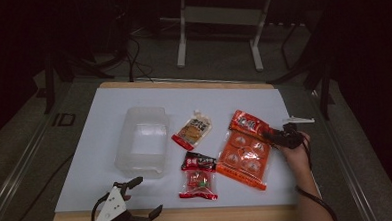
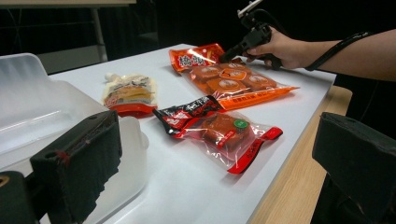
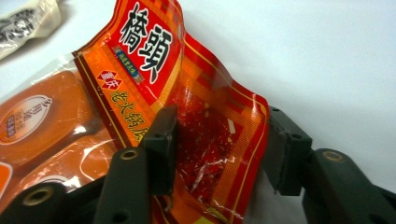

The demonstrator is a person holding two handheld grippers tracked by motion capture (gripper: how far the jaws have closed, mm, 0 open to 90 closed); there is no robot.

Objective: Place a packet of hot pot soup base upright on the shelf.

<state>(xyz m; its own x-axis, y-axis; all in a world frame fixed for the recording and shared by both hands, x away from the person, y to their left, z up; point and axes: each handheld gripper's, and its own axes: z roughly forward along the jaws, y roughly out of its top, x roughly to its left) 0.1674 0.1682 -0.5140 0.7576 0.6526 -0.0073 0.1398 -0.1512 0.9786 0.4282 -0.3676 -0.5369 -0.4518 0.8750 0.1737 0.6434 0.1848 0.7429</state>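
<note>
**Right gripper straddles the corner of the orange packet**

Now the right gripper (image 3: pixel 219 149) has its two black jaws parted around the raised header corner of the large orange-and-red plastic snack packet (image 1: pixel 245 151); the left-hand jaw touches the film, the other stands just clear of its edge. Whether it truly pinches the packet cannot be told. Large white characters "橋頭" stand on the red label, with smaller yellow characters running down beside them.

The left gripper (image 2: pixel 219 158) hovers at the table's near edge, jaws wide apart and holding nothing.

On the white table sheet (image 1: pixel 108 102) lie a clear rectangular plastic tub (image 1: pixel 142 142), a small cream-and-red pouch (image 1: pixel 193 130) just beside it, and a red-and-black clear-fronted packet (image 1: pixel 199 176) between the tub and the orange packet.
</note>
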